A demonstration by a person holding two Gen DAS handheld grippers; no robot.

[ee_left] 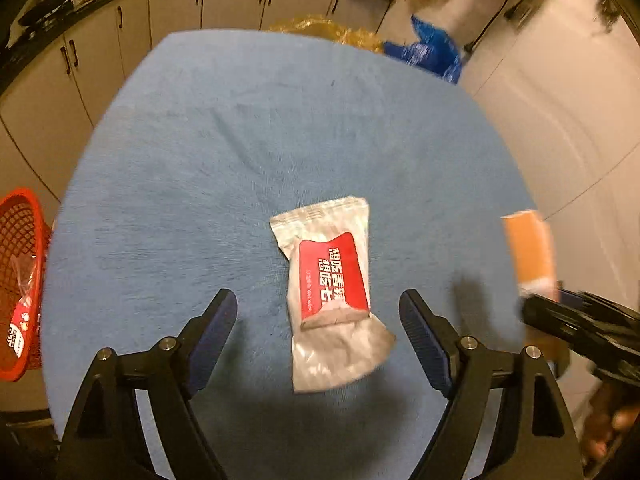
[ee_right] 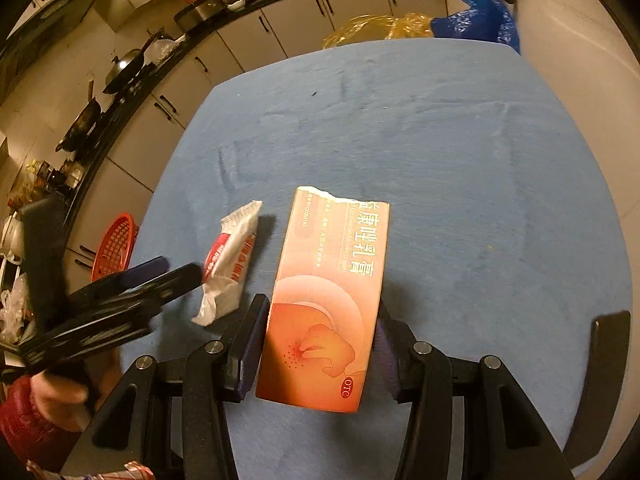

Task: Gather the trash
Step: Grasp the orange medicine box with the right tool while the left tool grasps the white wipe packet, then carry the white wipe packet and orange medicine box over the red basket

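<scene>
A silver snack wrapper with a red label [ee_left: 332,300] lies on the blue table [ee_left: 200,160]. My left gripper [ee_left: 318,320] is open, its fingers on either side of the wrapper's near half, just above it. My right gripper [ee_right: 320,344] is shut on an orange medicine box [ee_right: 332,300] and holds it above the table. The box [ee_left: 530,254] and right gripper show blurred at the right edge of the left wrist view. The wrapper [ee_right: 230,268] also lies left of the box in the right wrist view, with the left gripper [ee_right: 160,280] beside it.
A red mesh basket [ee_left: 18,280] holding a plastic wrapper stands off the table's left edge; it also shows in the right wrist view [ee_right: 114,248]. A blue bag [ee_left: 432,50] and a yellow bag [ee_right: 376,26] sit beyond the far edge. Kitchen cabinets [ee_left: 224,0] run behind.
</scene>
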